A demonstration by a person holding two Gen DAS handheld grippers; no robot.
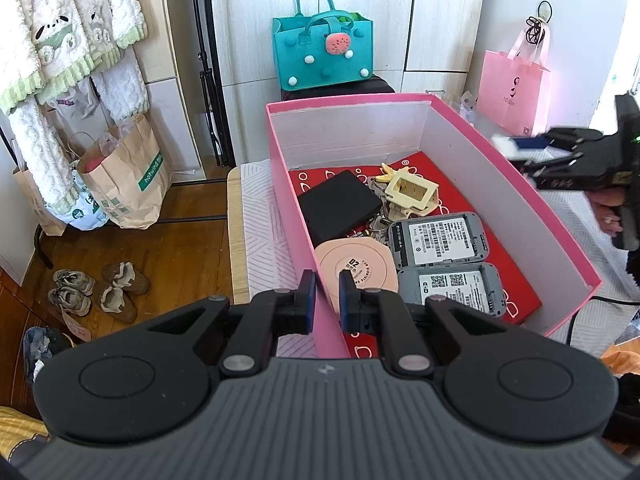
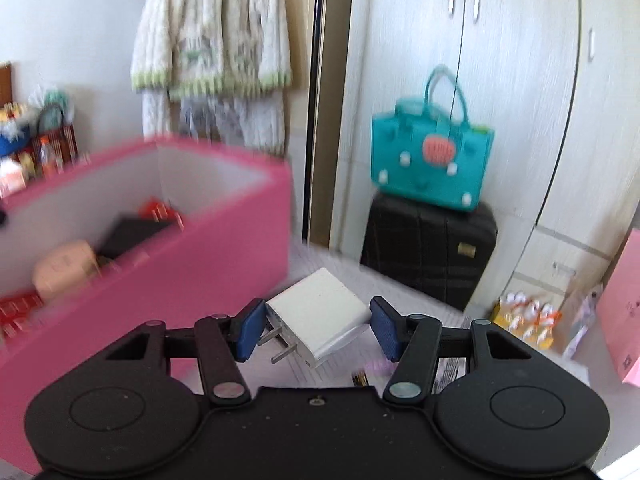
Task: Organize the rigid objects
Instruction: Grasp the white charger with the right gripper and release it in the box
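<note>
A pink box (image 1: 516, 184) stands on the table and holds a black case (image 1: 338, 204), a cream keychain (image 1: 412, 192), a pink round disc (image 1: 354, 266) and two grey devices (image 1: 438, 238). My left gripper (image 1: 327, 304) pinches the box's near wall between its nearly closed fingers. My right gripper (image 2: 316, 330) is shut on a white plug charger (image 2: 320, 316), held above the table to the right of the box (image 2: 224, 256). The right gripper also shows, blurred, at the right edge of the left wrist view (image 1: 532, 152).
A teal bag (image 1: 322, 54) sits on a black suitcase (image 2: 428, 248) behind the table. A pink paper bag (image 1: 514, 90) stands at the right. Paper bags (image 1: 128, 184) and shoes (image 1: 96, 292) are on the wooden floor at the left.
</note>
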